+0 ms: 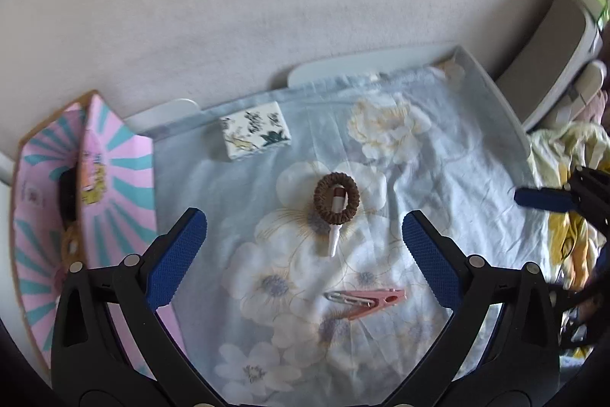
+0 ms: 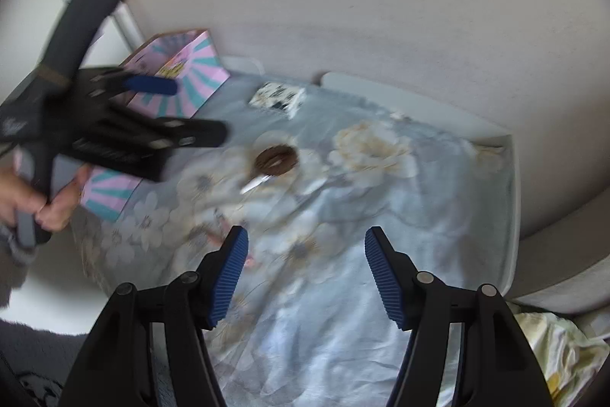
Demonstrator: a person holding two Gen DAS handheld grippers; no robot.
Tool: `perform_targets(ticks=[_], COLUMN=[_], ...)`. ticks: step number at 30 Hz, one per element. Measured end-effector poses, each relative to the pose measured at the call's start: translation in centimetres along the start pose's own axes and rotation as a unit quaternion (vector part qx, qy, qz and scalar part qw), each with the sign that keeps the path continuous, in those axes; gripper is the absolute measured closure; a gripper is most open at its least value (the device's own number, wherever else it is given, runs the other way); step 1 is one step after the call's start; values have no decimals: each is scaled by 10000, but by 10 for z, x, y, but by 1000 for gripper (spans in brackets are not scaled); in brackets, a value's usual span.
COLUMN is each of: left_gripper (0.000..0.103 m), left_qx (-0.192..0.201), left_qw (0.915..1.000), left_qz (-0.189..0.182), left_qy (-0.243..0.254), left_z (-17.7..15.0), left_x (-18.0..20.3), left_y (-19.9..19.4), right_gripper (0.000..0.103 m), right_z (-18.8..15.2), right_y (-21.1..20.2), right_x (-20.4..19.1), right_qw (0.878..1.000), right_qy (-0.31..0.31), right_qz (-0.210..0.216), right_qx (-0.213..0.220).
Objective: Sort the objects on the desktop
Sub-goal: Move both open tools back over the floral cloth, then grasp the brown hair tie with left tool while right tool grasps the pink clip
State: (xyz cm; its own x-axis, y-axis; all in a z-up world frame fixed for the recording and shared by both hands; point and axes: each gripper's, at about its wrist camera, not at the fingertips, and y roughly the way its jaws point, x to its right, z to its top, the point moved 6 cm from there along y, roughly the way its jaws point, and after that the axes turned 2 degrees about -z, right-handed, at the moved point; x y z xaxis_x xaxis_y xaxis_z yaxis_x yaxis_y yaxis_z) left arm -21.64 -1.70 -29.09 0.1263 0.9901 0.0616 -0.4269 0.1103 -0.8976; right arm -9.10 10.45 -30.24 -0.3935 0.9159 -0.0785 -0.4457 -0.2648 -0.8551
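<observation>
A brown hair tie point(image 1: 337, 197) lies mid-cloth, with a small white and red stick point(image 1: 334, 239) poking out from under it. Nearer me, a pink clothespin point(image 1: 375, 300) rests beside a metal paper clip point(image 1: 347, 297). My left gripper point(image 1: 305, 227) hovers above them, open and empty. The right wrist view is blurred. There my right gripper point(image 2: 307, 239) is open and empty over the cloth, short of the hair tie point(image 2: 276, 159). The left gripper point(image 2: 198, 111) is held by a hand point(image 2: 23, 201) at the left. One right finger point(image 1: 541, 201) shows at the left wrist view's right edge.
A floral light-blue cloth point(image 1: 438, 178) covers a white table point(image 1: 362, 61) against a wall. A small white box with a bird print point(image 1: 255, 130) sits at the back. An open pink and teal box point(image 1: 122, 185) stands at the left edge. Yellowish bedding point(image 1: 572, 147) lies off to the right.
</observation>
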Motion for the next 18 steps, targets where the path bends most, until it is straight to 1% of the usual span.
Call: perform_targets(ticks=[4, 6, 10, 13, 15, 17, 18], left_gripper=[1, 1, 0, 1, 3, 6, 11], left_qx=[-150, -189, -222, -238, -274, -281, -285], left_qw=[9998, 9996, 9990, 9990, 9992, 9994, 9995], left_qz=[-88, -46, 80, 89, 116, 96, 61], left_qy=[123, 222, 375, 367, 263, 165, 101], left_z=[-2, -2, -1, -3, -5, -6, -7], left_x=[6, 9, 10, 8, 4, 0, -2], left_y=[28, 39, 57, 66, 69, 71, 72], right_gripper=[43, 43, 43, 43, 43, 43, 43], right_z=[-14, -19, -23, -25, -25, -25, -24], right_y=[21, 33, 47, 58, 65, 69, 71], right_x=[-21, -31, -45, -51, -55, -58, -60], right_qw=[9991, 9979, 9965, 9956, 9949, 9942, 9937], right_qy=[-415, -600, -759, -838, -892, -951, -993], right_qz=[74, 137, 283, 323, 370, 405, 415], right_qx=[-109, -186, -187, -248, -302, -303, -303])
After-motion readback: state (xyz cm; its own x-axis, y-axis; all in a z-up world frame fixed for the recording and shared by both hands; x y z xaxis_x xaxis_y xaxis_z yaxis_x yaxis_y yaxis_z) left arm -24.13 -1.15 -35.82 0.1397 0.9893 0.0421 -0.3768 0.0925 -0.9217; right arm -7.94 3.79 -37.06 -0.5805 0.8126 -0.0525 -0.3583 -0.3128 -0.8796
